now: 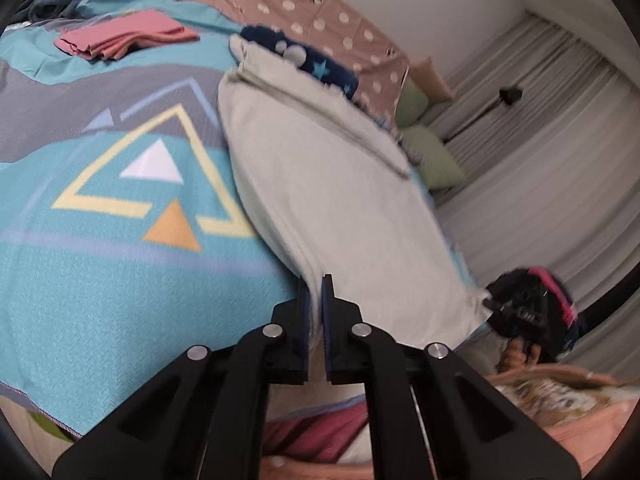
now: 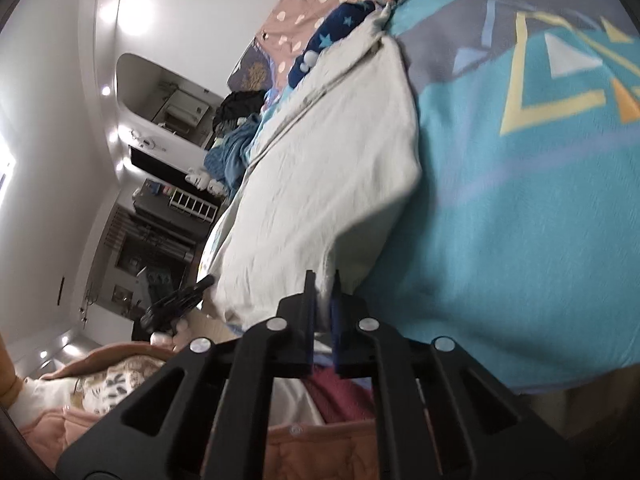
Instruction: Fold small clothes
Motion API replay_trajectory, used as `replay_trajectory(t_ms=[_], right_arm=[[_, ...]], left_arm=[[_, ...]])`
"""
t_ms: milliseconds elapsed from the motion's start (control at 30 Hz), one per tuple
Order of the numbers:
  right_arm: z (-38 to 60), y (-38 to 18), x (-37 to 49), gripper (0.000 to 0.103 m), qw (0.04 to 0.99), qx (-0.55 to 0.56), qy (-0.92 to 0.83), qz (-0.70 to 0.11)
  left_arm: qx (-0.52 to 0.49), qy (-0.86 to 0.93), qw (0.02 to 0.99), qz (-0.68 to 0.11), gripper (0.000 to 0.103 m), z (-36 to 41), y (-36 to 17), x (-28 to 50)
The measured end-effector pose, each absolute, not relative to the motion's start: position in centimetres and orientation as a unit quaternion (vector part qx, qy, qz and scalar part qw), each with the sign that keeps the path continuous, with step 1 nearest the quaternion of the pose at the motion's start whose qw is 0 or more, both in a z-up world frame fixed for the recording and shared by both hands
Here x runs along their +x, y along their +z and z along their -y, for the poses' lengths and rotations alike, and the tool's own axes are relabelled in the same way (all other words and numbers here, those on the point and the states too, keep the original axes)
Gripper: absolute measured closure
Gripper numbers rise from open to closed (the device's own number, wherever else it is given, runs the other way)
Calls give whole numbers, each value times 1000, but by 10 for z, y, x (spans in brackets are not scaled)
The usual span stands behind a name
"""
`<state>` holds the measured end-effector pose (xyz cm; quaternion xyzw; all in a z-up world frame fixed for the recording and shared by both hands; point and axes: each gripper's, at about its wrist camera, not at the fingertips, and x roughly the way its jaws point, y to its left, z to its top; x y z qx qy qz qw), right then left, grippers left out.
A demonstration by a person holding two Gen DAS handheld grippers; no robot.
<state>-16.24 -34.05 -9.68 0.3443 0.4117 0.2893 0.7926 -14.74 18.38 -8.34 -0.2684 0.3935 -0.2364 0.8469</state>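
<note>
Pale grey-green garment, lying flat and long on the bed, is being gripped at its near edge by both tools. Nearest in the left wrist view, the left gripper is pinching one near corner of the cloth, its blue-lined fingers drawn close together with fabric caught between them. In the right wrist view the right gripper is doing the same at the other near corner, its jaws nearly together on a small peak of the cloth. Each tool is showing up in the other's camera as a dark shape at the garment's far near-corner, with a person's hand wrapped around it; white lettering on that dark body is too blurred to read.

Under the garment a teal blanket with yellow, white and orange triangles is covering the bed. Beyond the garment's far end a navy cloth with stars is lying just beside it, on a brownish-pink sheet with pale dots. Farther off on the blanket a folded pink garment is resting well apart from the pale one. Grey curtains are hanging in the background.
</note>
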Motion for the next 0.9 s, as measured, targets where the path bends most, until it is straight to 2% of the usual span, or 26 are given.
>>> replay_trajectory(t_ms=[200, 400, 667, 900], right_arm=[[348, -62, -155, 98, 801, 369, 323, -343], [348, -21, -132, 98, 822, 347, 337, -301], [344, 20, -114, 98, 852, 319, 333, -248], [345, 55, -92, 98, 873, 299, 328, -200]], left_arm=[[-266, -254, 873, -322, 99, -183, -35, -143], [-260, -281, 887, -261, 99, -174, 9, -119], [-258, -273, 905, -200, 99, -175, 45, -107], [-268, -273, 905, -184, 99, -183, 61, -82]])
